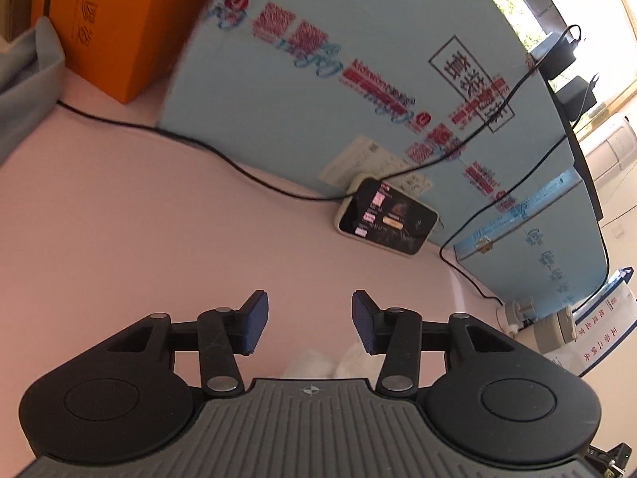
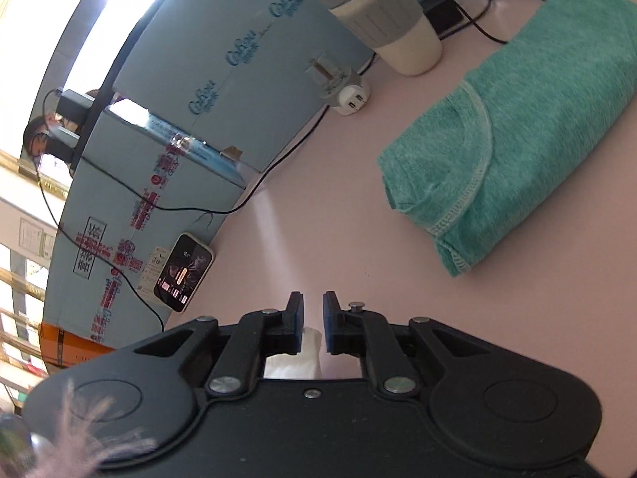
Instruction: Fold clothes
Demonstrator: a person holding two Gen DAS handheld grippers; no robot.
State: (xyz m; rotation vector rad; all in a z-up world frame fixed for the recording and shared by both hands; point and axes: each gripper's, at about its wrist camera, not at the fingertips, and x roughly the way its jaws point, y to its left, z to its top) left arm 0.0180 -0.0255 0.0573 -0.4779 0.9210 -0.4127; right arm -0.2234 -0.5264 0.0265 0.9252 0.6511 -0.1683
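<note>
A folded teal garment lies on the pink table, far right of my right gripper. That gripper's jaws stand a narrow gap apart, and the table shows between the tips. A bit of white cloth sits low in the gap, against the left pad. My left gripper is open wide over bare table, with white cloth showing beneath it near its base, not pinched. A grey-blue cloth lies at the far left edge.
A big light-blue carton stands ahead with a phone leaning on it and black cables across the table. An orange box is at the left. A lidded cup and a white plug adapter stand near the teal garment.
</note>
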